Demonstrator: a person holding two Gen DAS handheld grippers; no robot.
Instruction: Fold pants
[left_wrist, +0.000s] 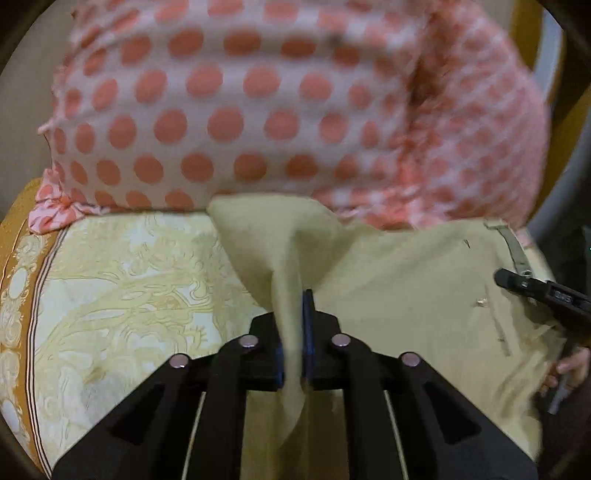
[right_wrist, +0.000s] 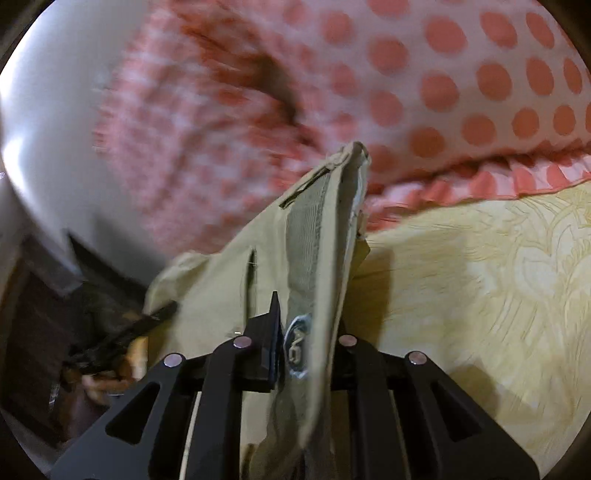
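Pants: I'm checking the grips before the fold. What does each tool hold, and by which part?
Both tools grip the khaki pants. The left tool pinches a bunched fold of plain fabric; the right tool clamps the waistband end, by the label.

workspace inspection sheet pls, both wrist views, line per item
surface: bed sheet, yellow with pale ornate print and a brown border at the left edge
job's things: khaki pants, partly lifted off the sheet; waistband with belt loop shows in the right wrist view
clutter: polka-dot pillow with frilled edge at the head of the bed, a second pink checked pillow beside it
grippers: left gripper shut on a fold of pants; right gripper shut on the waistband
cables: nothing seen
surroundings: pale wall and dark furniture, too blurred to name
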